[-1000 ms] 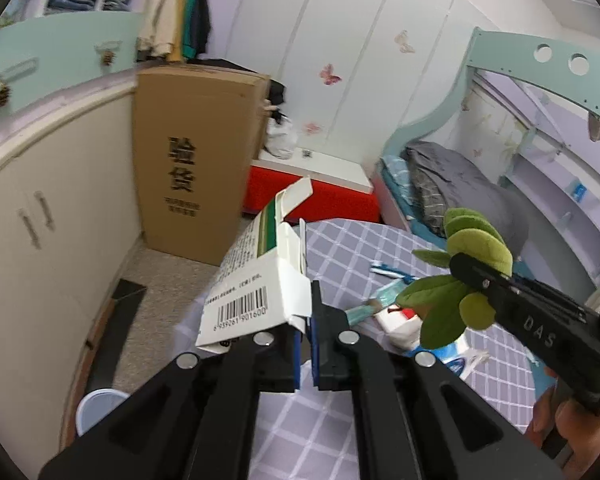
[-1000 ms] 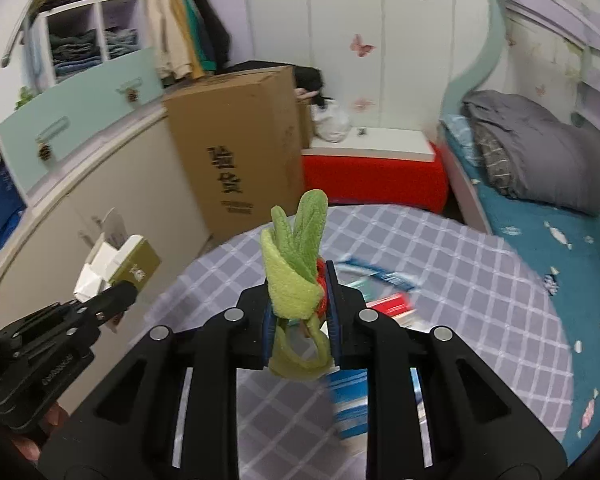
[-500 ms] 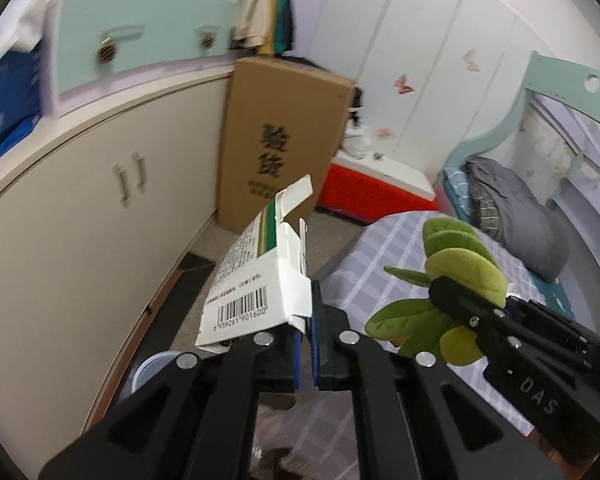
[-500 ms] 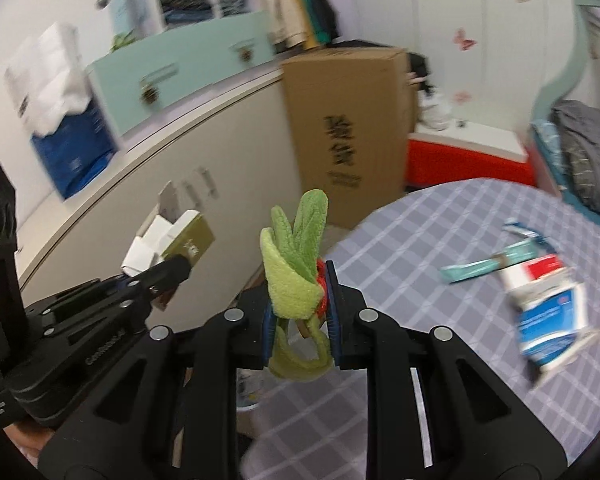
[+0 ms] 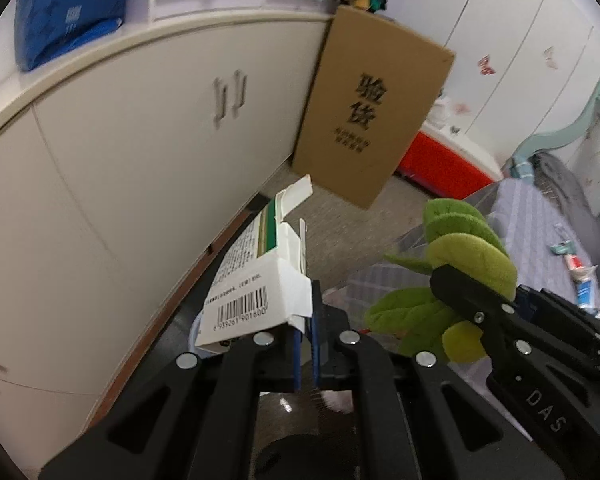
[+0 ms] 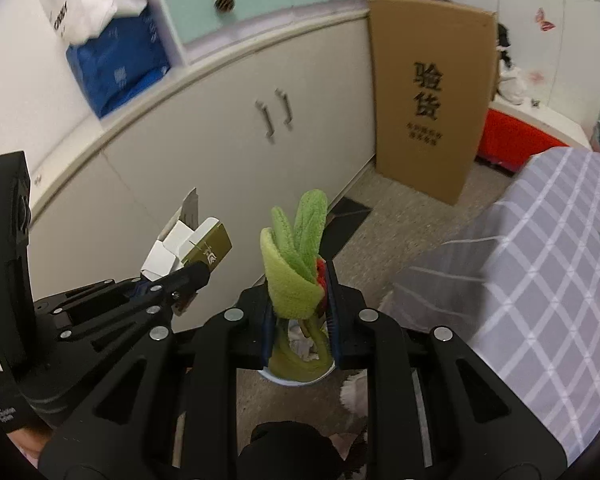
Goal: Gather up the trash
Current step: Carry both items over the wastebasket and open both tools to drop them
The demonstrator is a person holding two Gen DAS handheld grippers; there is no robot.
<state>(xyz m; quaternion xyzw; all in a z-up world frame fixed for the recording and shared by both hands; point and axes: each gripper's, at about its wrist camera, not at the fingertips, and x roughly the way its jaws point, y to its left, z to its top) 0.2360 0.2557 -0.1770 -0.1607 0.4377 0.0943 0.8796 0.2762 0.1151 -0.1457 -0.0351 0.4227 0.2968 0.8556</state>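
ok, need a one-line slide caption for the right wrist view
Right tongs clamp a green plush leaf toy above a small bin; left tongs alongside hold an opened carton.

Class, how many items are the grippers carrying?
2: an opened white carton clamped in the left gripper, and a green plush leaf toy in the right gripper.

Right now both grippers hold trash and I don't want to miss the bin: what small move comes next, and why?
Probably lower the right gripper a little and open it: the green plush leaf it holds hangs right above the bin on the floor. The left gripper's carton can follow.
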